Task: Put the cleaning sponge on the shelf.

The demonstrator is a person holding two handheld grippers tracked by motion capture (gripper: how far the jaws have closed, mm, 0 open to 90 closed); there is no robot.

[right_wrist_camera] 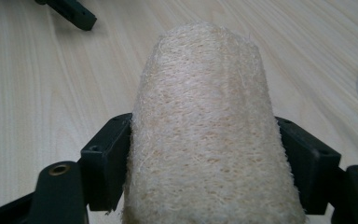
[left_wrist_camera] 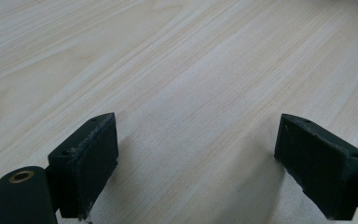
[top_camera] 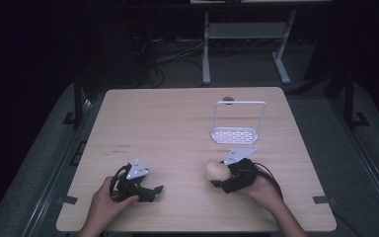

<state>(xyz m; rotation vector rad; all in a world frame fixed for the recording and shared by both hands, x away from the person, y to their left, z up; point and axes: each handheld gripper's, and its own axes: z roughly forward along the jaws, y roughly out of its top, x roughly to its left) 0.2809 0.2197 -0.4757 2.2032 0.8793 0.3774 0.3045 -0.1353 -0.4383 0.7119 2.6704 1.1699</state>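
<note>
The right tongs [right_wrist_camera: 200, 158] pinched the loofah [right_wrist_camera: 205, 135] between both jaws, just short of the white rack [top_camera: 239, 126]; left tongs [left_wrist_camera: 196, 158] gaped empty over the tabletop [left_wrist_camera: 191, 56]; best to keep the squeeze gentle.

The loofah [right_wrist_camera: 200, 130] is a pale tan, coarse-fibred sponge with a rounded end. The right gripper [top_camera: 220, 174] clamps its sides between both jaws, near the table's [top_camera: 177, 123] front edge, right of middle. The white rack [top_camera: 235, 133], a perforated tray with a tall wire loop, stands upright nearer the far right corner.
</note>
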